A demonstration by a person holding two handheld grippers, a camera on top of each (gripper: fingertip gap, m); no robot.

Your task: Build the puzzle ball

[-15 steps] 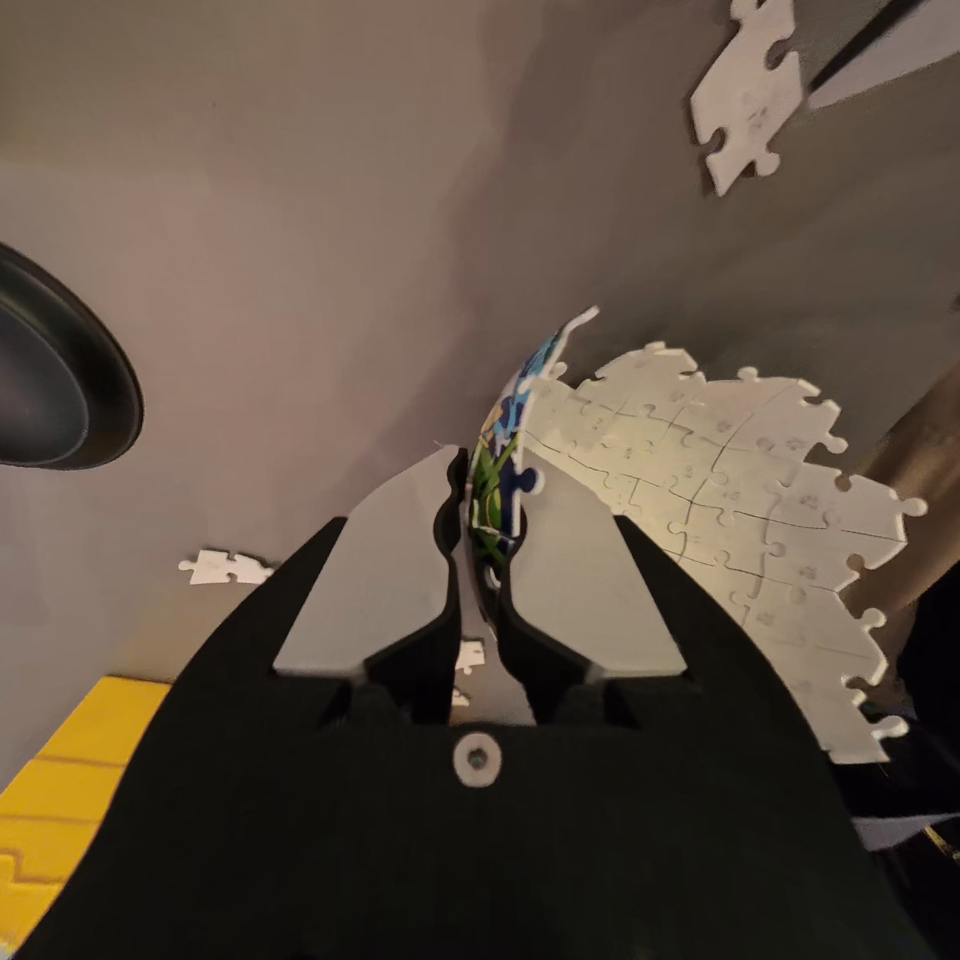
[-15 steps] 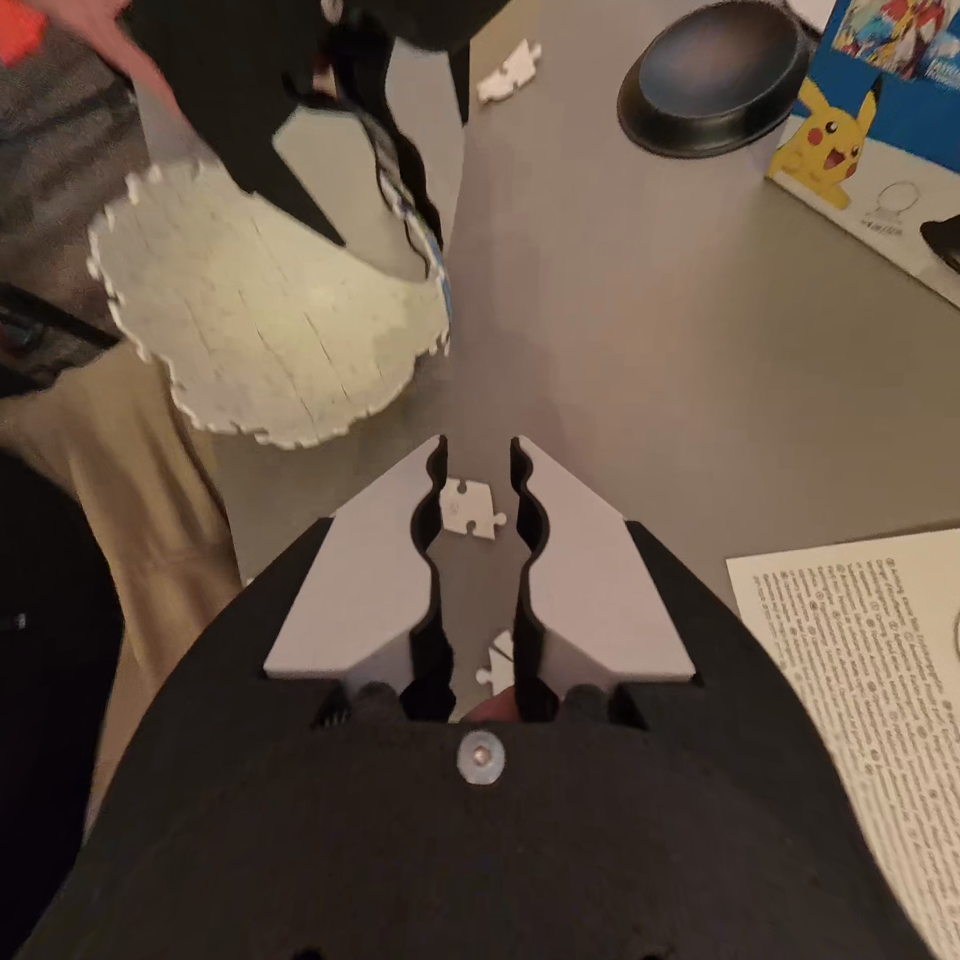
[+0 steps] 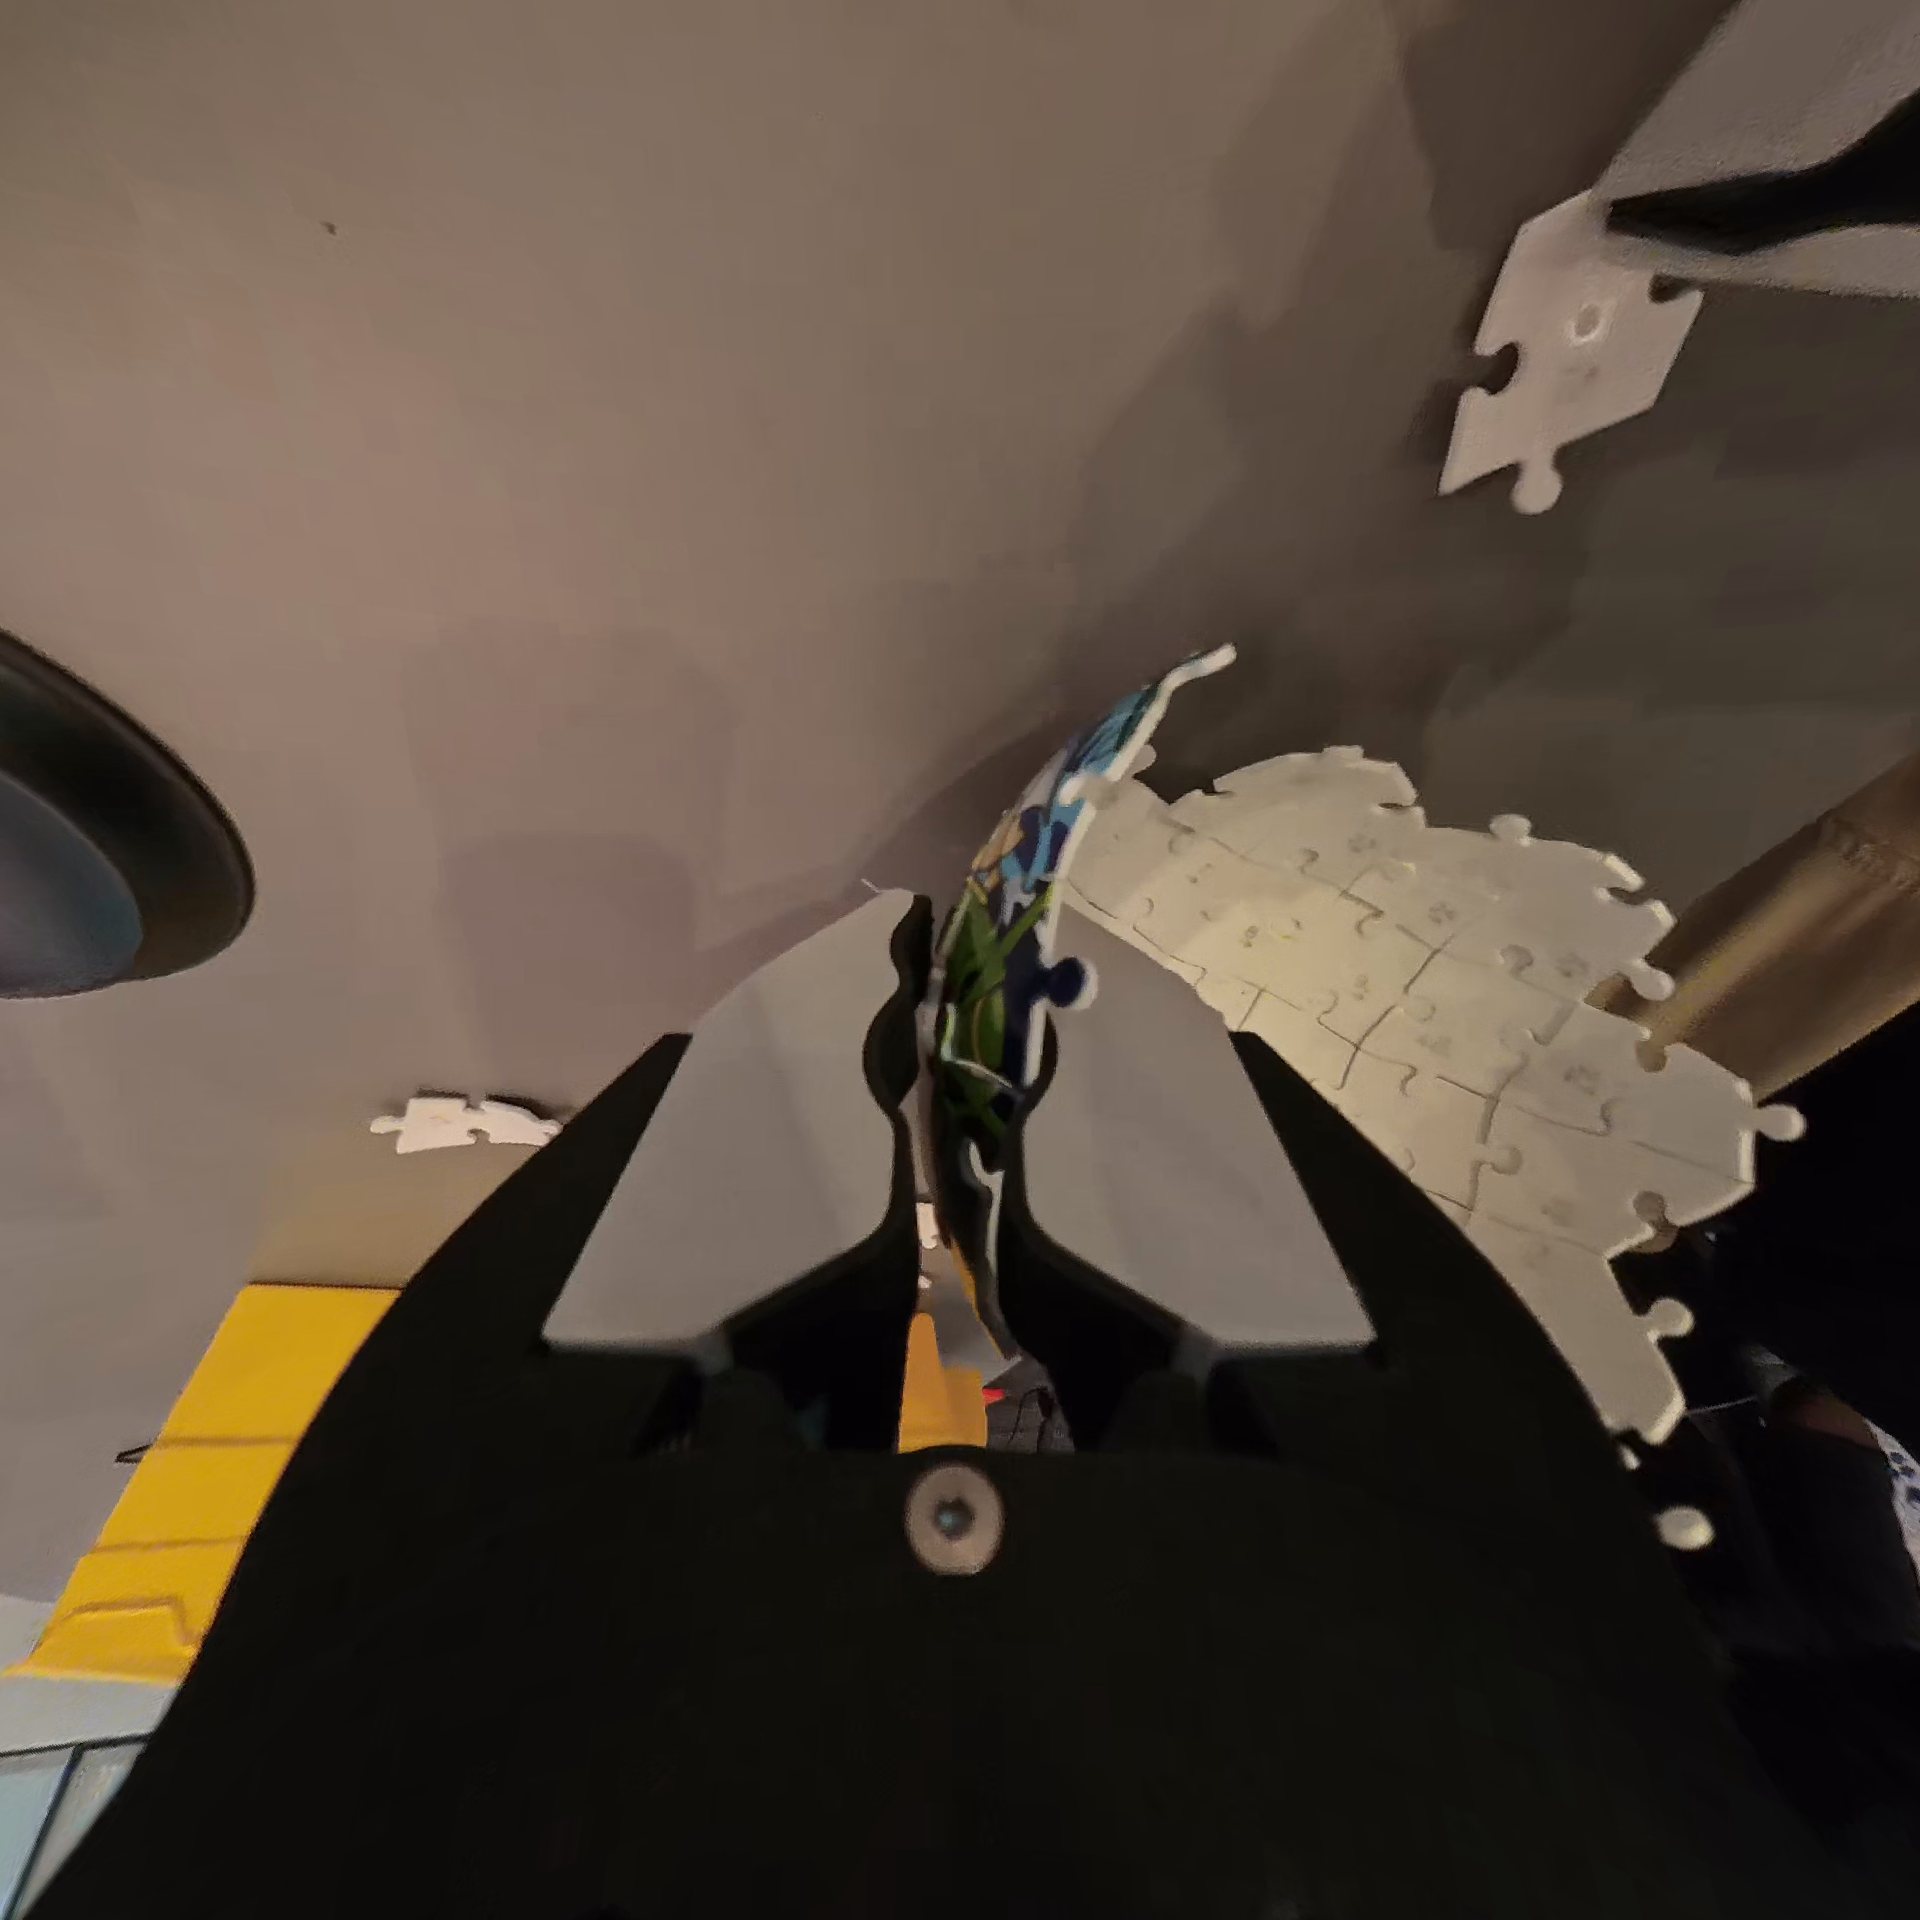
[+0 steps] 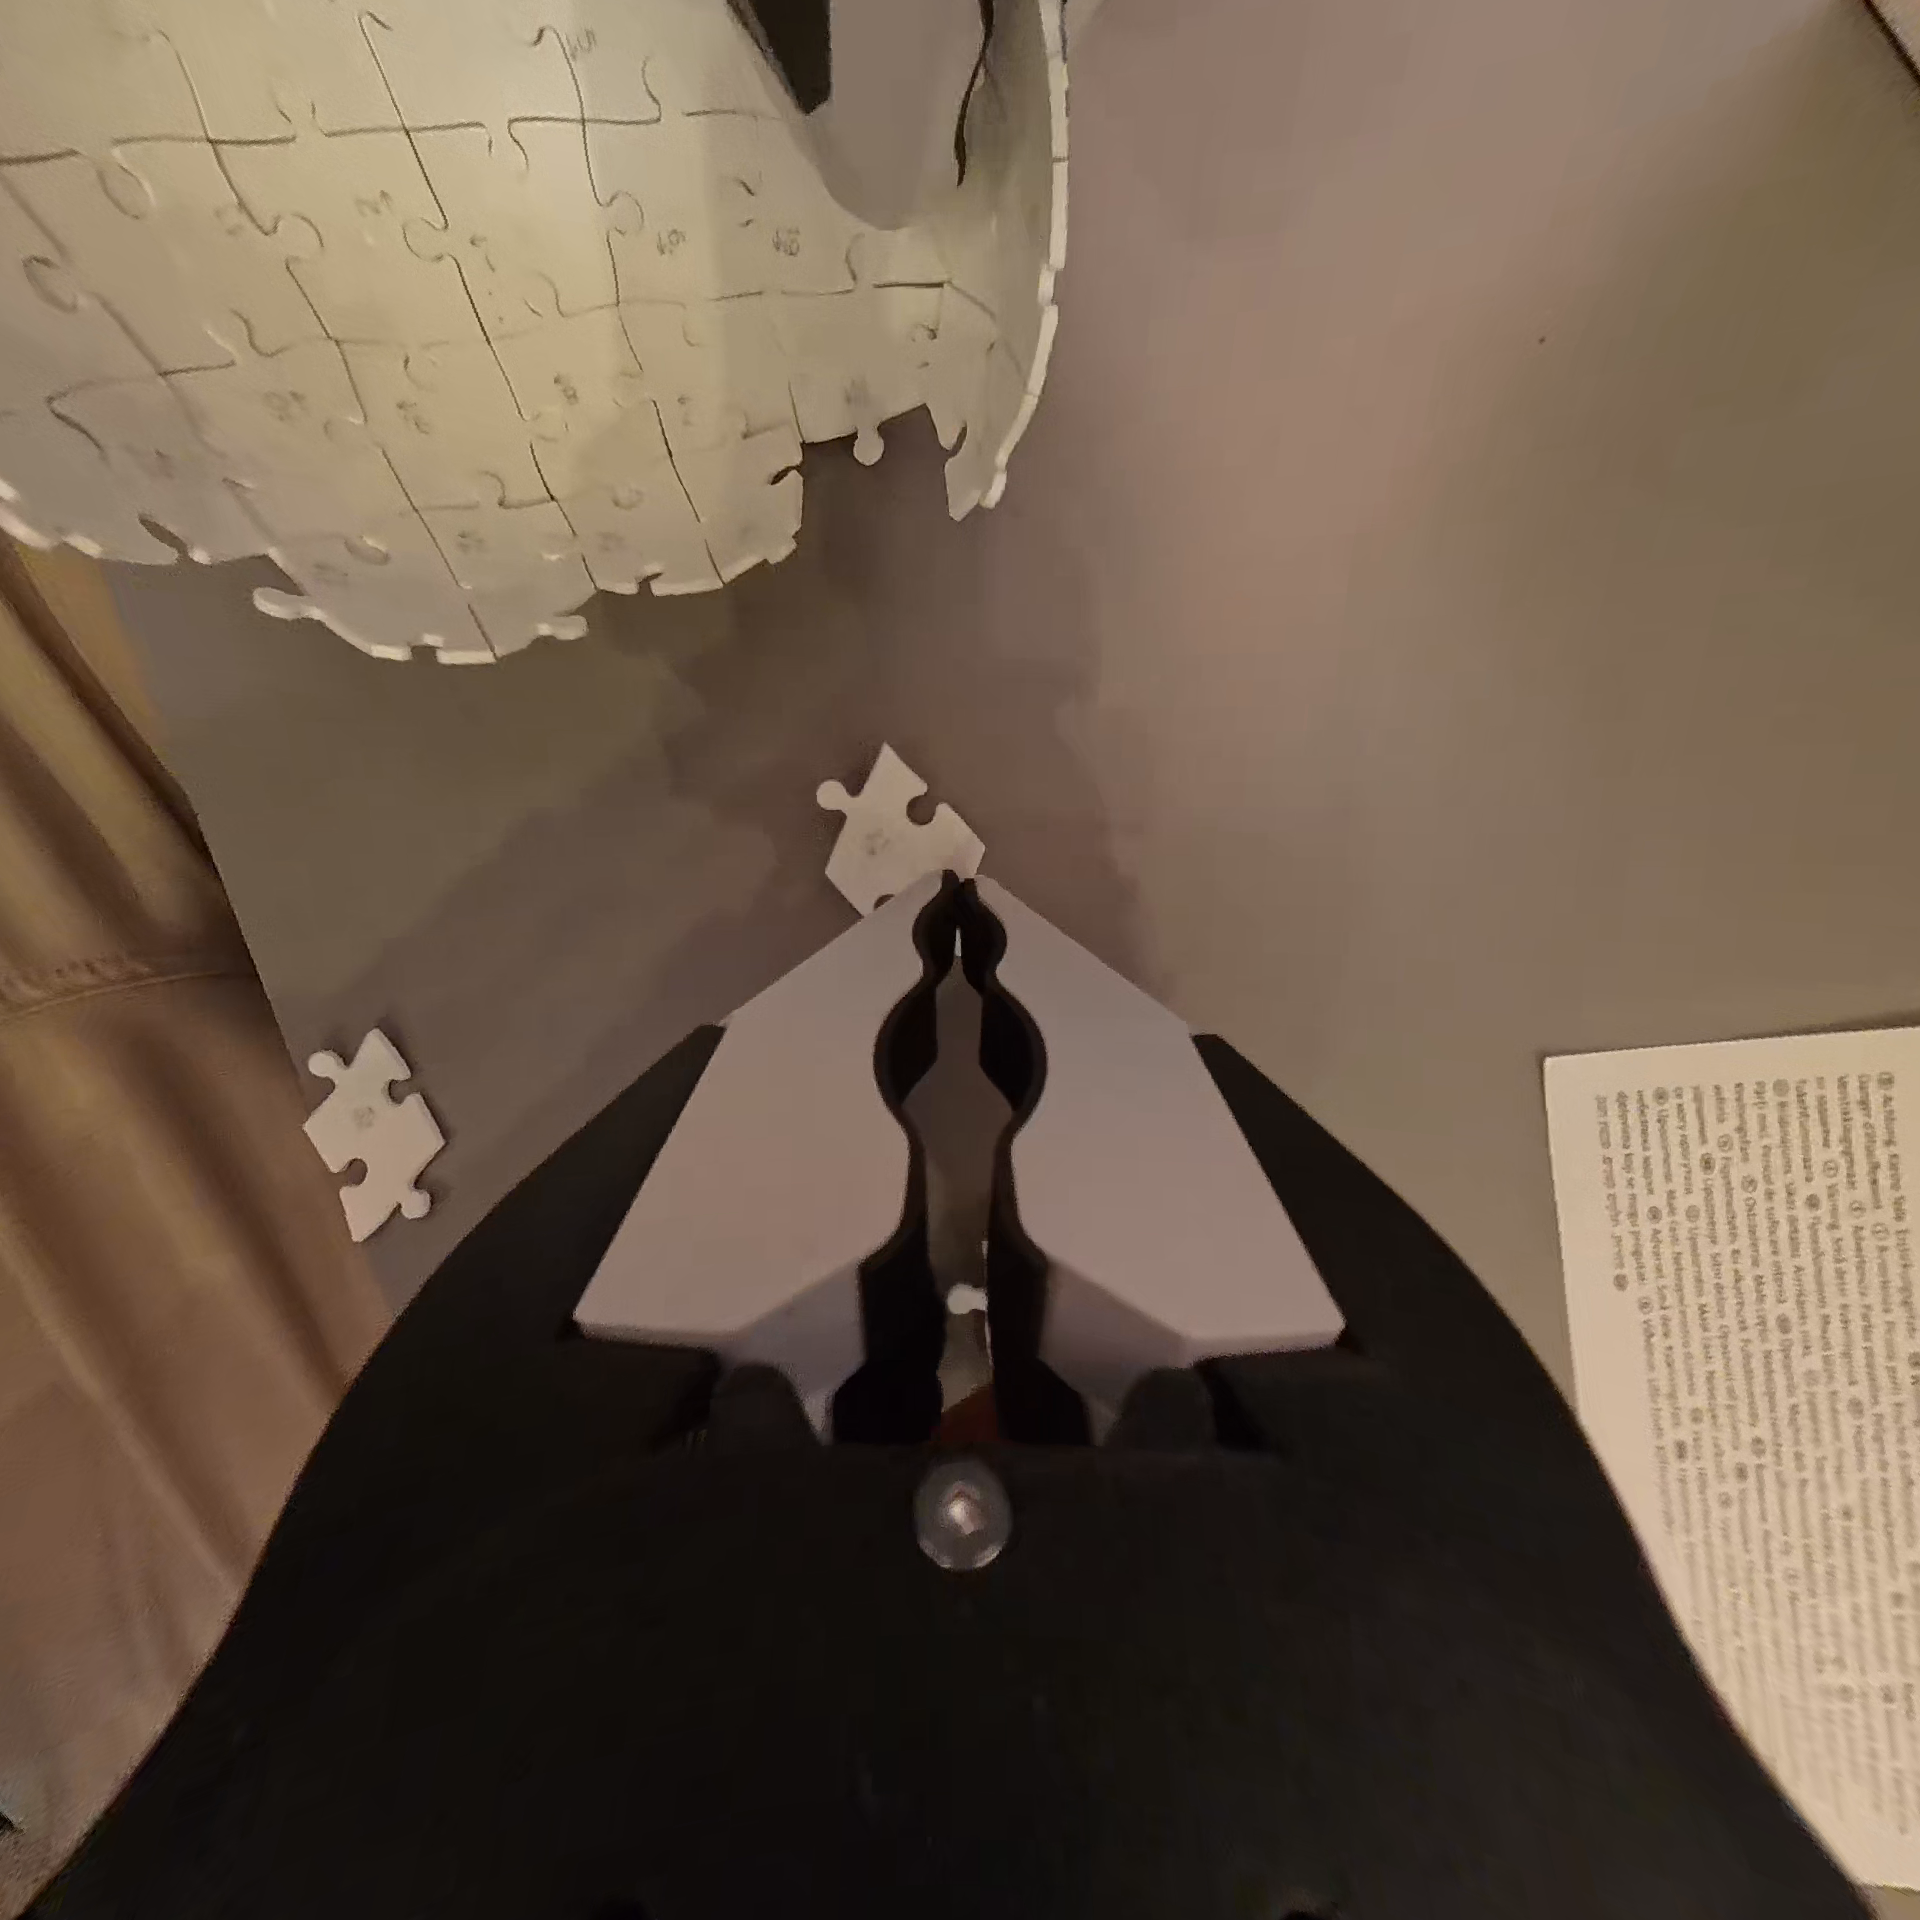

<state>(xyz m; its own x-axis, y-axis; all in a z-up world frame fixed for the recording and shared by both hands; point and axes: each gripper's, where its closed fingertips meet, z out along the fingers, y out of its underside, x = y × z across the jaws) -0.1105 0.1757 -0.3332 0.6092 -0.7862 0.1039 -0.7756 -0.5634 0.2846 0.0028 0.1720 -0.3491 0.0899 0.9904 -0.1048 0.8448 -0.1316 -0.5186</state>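
The half-built puzzle ball (image 3: 1382,997) is a curved shell, white inside and coloured outside. My left gripper (image 3: 977,987) is shut on its rim and holds it above the grey table (image 3: 727,416). The shell fills the top left of the right wrist view (image 4: 468,343). My right gripper (image 4: 958,883) is shut on one corner of a loose white puzzle piece (image 4: 894,831), just below the shell. In the left wrist view this gripper (image 3: 1610,218) and its piece (image 3: 1569,353) show at the top right. I cannot tell whether the piece touches the table.
A second loose piece (image 4: 374,1132) lies near the table's left edge, beside tan fabric (image 4: 104,1039). A printed sheet (image 4: 1745,1351) lies at the right. A black round stand (image 3: 104,831), another white piece (image 3: 457,1122) and a yellow box (image 3: 208,1475) show left of the left gripper. Some 12 cm of space lies between my two pairs of fingers.
My right gripper has moved up to the white piece and shut on its corner; it was open before. It now sits closer under the shell. My left gripper still holds the shell's rim.
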